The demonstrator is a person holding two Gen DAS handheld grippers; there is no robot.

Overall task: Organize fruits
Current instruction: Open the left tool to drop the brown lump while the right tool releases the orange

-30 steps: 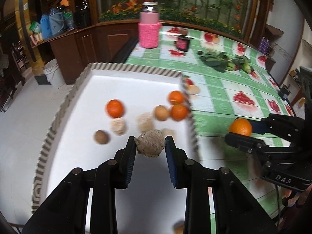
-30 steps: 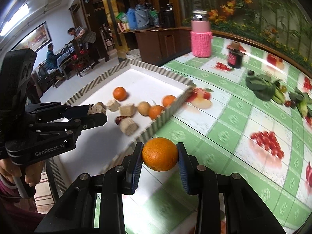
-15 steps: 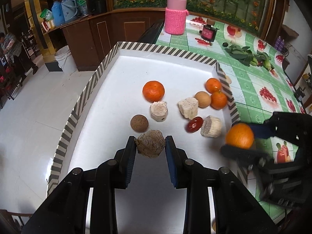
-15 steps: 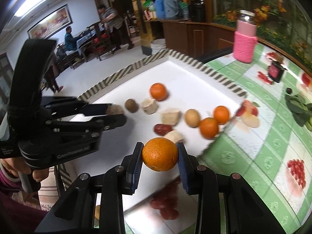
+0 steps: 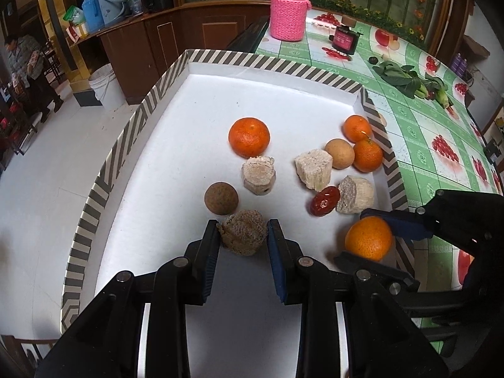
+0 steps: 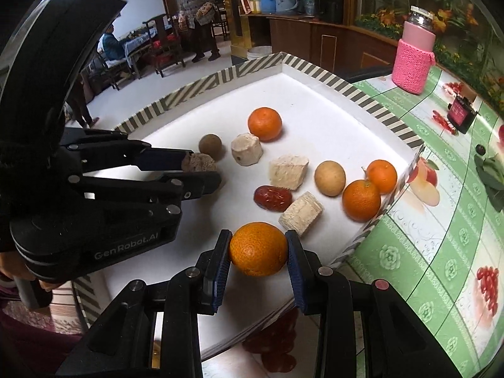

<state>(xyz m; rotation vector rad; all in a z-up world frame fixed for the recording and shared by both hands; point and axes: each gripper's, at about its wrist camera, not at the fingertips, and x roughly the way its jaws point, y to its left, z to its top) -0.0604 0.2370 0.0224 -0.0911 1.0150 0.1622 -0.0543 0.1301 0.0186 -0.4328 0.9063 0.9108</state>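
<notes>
A white tray with a striped rim point(image 5: 220, 58) point(image 6: 318, 71) holds several fruits: three oranges, a tan round fruit point(image 5: 339, 153), a brown ball point(image 5: 221, 198), a red date point(image 5: 324, 201) and three pale chunks. My left gripper point(image 5: 242, 236) is shut on a brown rough chunk point(image 5: 243, 236) just above the tray floor, near the brown ball; it also shows in the right wrist view point(image 6: 199, 163). My right gripper point(image 6: 256, 250) is shut on an orange point(image 6: 258, 249) over the tray's near right side, seen from the left wrist too point(image 5: 368, 237).
The tray sits on a green fruit-print tablecloth point(image 5: 425, 145). A pink knit-covered jar point(image 5: 288, 9), a small dark jar point(image 5: 344, 39) and leafy greens point(image 5: 406, 77) stand beyond it. People and chairs are in the room behind point(image 6: 195, 15).
Both grippers have come in closer over the tray, still holding their fruits. The right gripper with the orange moved from above the tablecloth to inside the tray's rim.
</notes>
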